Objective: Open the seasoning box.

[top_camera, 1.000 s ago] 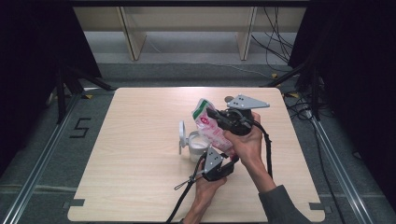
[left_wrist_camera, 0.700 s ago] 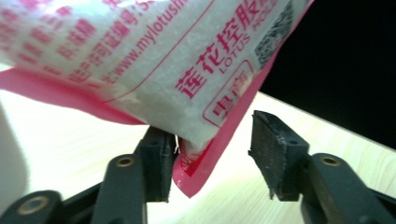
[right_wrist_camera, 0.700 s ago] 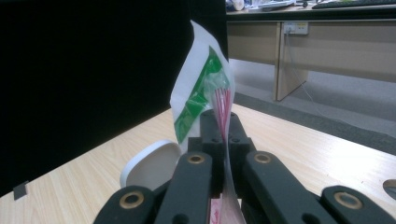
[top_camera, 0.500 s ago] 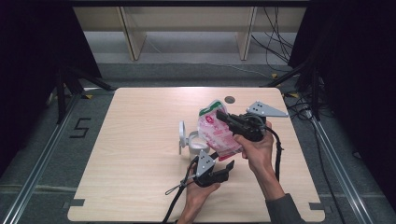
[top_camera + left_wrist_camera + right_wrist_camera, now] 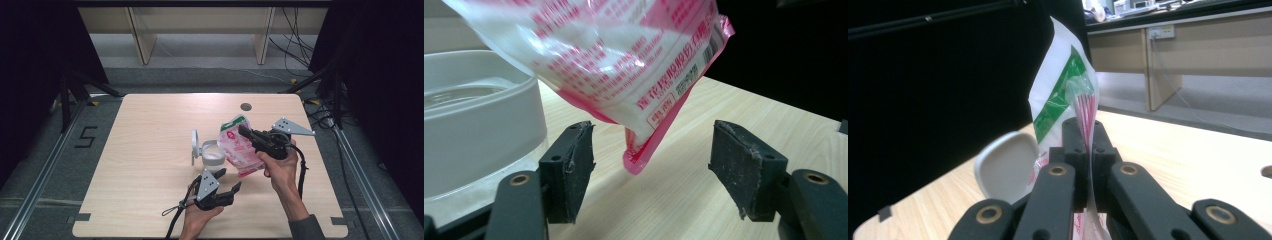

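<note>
The right gripper [image 5: 243, 131] is clamped tight on a pink-and-white printed plastic bag [image 5: 240, 150], pinching it near its green-banded top, and holds it up off the wooden table [image 5: 150, 150] so that it hangs slanted. The bag's lower end dangles just beside a white round container [image 5: 212, 156] whose hinged lid [image 5: 194, 146] stands open at its left. From the right gripper view the black jaws meet on the thin film of the bag [image 5: 1073, 95], with the lid [image 5: 1005, 165] blurred low behind it.

The left gripper [image 5: 231, 186] sits lower, near the table's front edge, and its jaws have just been opening; they stand wide apart, gripping nothing. In the left gripper view the bag's pink bottom corner [image 5: 639, 160] hangs between the two pads without touching either, and the container [image 5: 479, 130] rises just to the left.
</note>
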The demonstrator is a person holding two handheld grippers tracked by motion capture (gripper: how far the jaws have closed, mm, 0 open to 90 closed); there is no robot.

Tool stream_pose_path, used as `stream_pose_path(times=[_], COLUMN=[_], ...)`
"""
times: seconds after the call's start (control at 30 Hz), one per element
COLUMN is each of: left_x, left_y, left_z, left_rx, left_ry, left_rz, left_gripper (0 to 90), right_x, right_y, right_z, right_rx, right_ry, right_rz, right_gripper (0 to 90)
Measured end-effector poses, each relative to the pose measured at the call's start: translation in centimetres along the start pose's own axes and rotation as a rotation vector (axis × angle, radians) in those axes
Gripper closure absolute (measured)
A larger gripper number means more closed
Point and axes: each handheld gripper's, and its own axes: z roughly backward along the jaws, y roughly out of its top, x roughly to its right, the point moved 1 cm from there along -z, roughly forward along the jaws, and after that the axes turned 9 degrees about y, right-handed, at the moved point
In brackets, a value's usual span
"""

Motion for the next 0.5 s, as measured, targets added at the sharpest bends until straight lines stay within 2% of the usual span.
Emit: stream_pose_path(times=[0.07, 0.17, 0.3, 0.33, 0.4, 0.43, 0.47, 0.5], left_x=[0.0, -0.1, -0.2, -0.3, -0.3, -0.3, -0.3, -0.4], left_y=[-0.2, -0.4, -0.4, -0.5, -0.6, -0.6, -0.6, -0.6], left_z=[0.0, 0.0, 0.1, 0.0, -0.1, -0.1, -0.2, -0.1], left_rx=[-0.014, -0.012, -0.025, -0.025, -0.031, -0.031, -0.027, -0.031], left_ry=[-0.002, -0.012, -0.022, -0.03, -0.022, -0.02, -0.022, -0.019], left_rz=[0.022, 0.021, 0.032, 0.033, 0.034, 0.041, 0.046, 0.031], left_gripper=[33.0, 33.1, 33.0, 33.0, 33.0, 32.9, 32.9, 32.9], right_x=[0.3, 1.1, 1.9, 2.1, 2.5, 2.4, 2.4, 2.4], right_y=[-0.3, -0.8, -1.8, -2.0, -2.0, -2.0, -2.1, -2.1], right_z=[0.2, 0.5, 1.1, 1.3, 1.8, 2.2, 2.5, 2.8], right_rx=[-0.001, 0.006, -0.018, -0.023, 0.005, -0.025, -0.017, -0.028], right_ry=[0.003, -0.01, -0.033, -0.048, -0.039, -0.053, -0.046, -0.055], right_rz=[-0.017, -0.027, -0.055, -0.056, -0.05, -0.05, -0.036, -0.032], right_gripper=[90.0, 90.0, 90.0, 90.0, 90.0, 90.0, 90.0, 90.0])
